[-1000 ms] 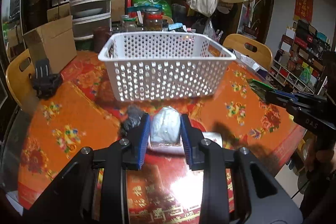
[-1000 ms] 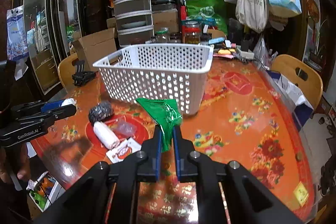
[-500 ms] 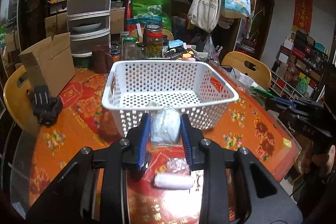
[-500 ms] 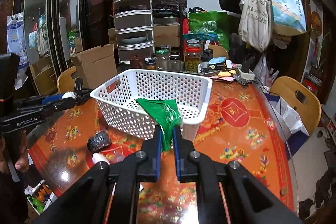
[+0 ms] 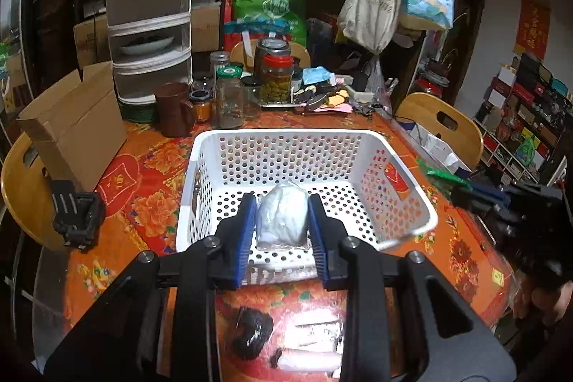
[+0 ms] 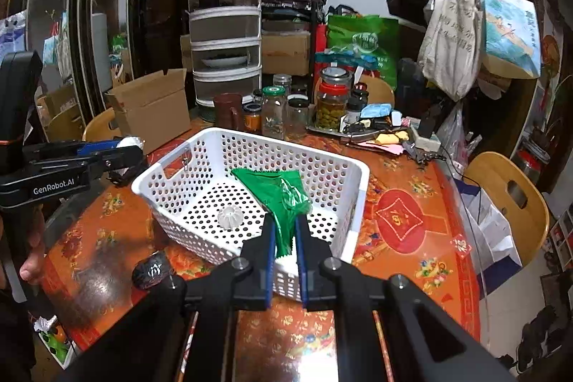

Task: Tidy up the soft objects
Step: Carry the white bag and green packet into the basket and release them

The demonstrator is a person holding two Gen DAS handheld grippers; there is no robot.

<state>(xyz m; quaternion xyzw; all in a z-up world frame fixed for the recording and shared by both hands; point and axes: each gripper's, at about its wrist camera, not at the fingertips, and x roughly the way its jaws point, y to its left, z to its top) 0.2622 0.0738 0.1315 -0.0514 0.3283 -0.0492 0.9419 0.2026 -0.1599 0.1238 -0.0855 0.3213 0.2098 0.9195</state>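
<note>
My left gripper is shut on a white soft bundle in clear wrap and holds it over the near edge of the white perforated basket. My right gripper is shut on a green plastic packet above the basket's near rim. A small white ribbed thing lies in the basket. A dark soft lump and a white roll lie on the red tablecloth below my left gripper. The lump also shows in the right wrist view.
Glass jars and a brown mug stand behind the basket. A cardboard box sits at the left, a black object by a wooden chair. Another chair stands on the right. A stacked mesh rack is at the back.
Both grippers have risen and moved forward, so they are now over the basket with their loads. The basket floor is now seen from above.
</note>
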